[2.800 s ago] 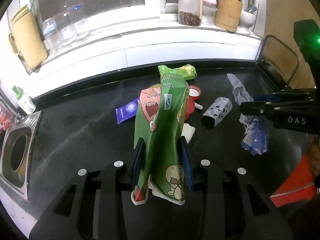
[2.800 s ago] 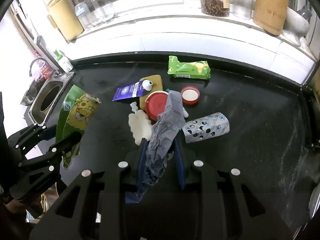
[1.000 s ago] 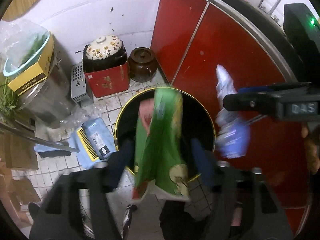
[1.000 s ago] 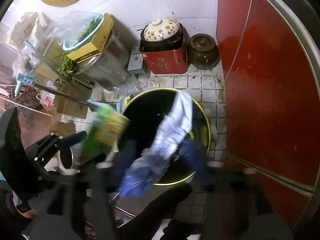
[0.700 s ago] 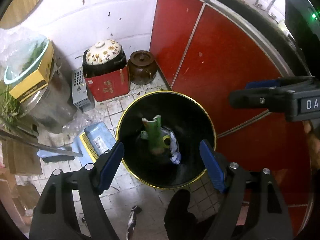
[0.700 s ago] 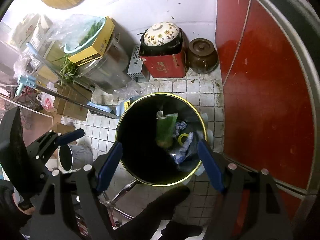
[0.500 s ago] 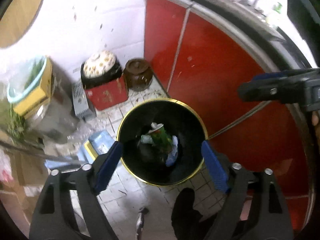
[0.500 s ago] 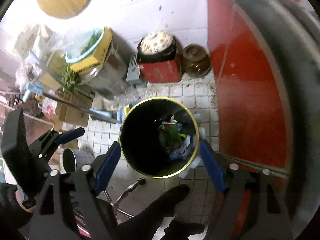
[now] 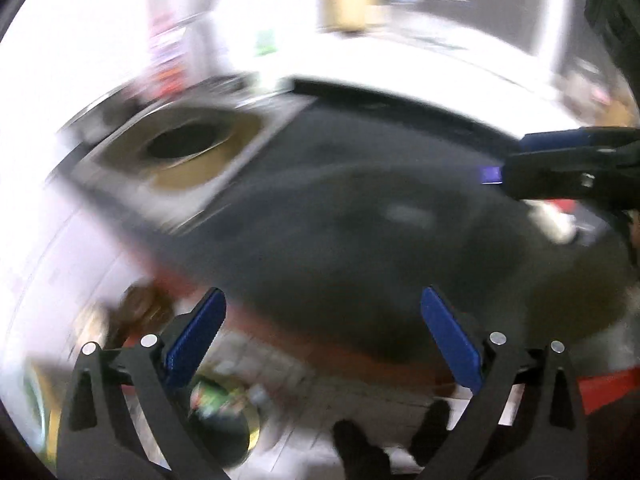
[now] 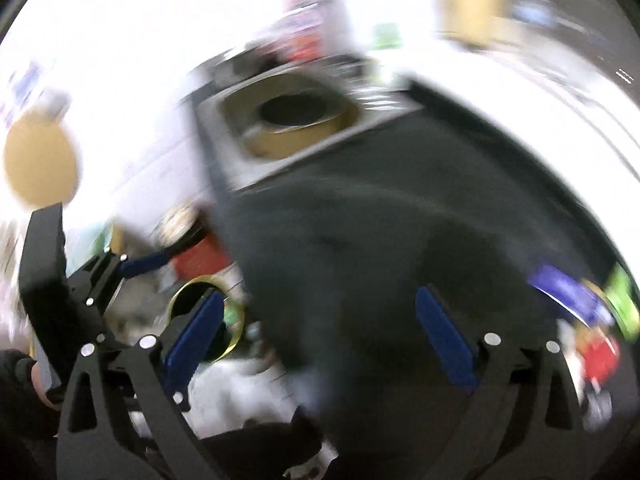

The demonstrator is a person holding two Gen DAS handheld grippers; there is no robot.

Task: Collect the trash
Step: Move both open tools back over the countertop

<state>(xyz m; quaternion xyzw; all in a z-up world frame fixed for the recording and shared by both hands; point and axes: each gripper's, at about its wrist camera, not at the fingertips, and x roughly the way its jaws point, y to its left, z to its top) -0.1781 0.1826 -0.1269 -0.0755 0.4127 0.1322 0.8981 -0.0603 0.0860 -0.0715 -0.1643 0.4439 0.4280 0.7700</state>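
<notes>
Desk (image 9: 360, 208): dark, smooth top with a dull sheen; blur hides finer texture.
Sink (image 10: 288, 120): brushed grey metal surround, brownish basin, matt.
Left hand-held gripper (image 9: 322, 336): matt black plastic frame, silver metal screw heads, blue pads (image 9: 196, 336) with a smooth satin look.
Right hand-held gripper (image 10: 316, 336): same black plastic and blue pads.
Bin (image 10: 200, 292): glossy gold metal rim, black inside.
Wrappers (image 10: 568, 292): shiny purple, green and red film, far right, blurred.

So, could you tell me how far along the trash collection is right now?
Partly done. Both the left gripper and right gripper are open and empty, over the black counter. The bin already holds something green. Blurred wrappers are left on the counter's right side.
</notes>
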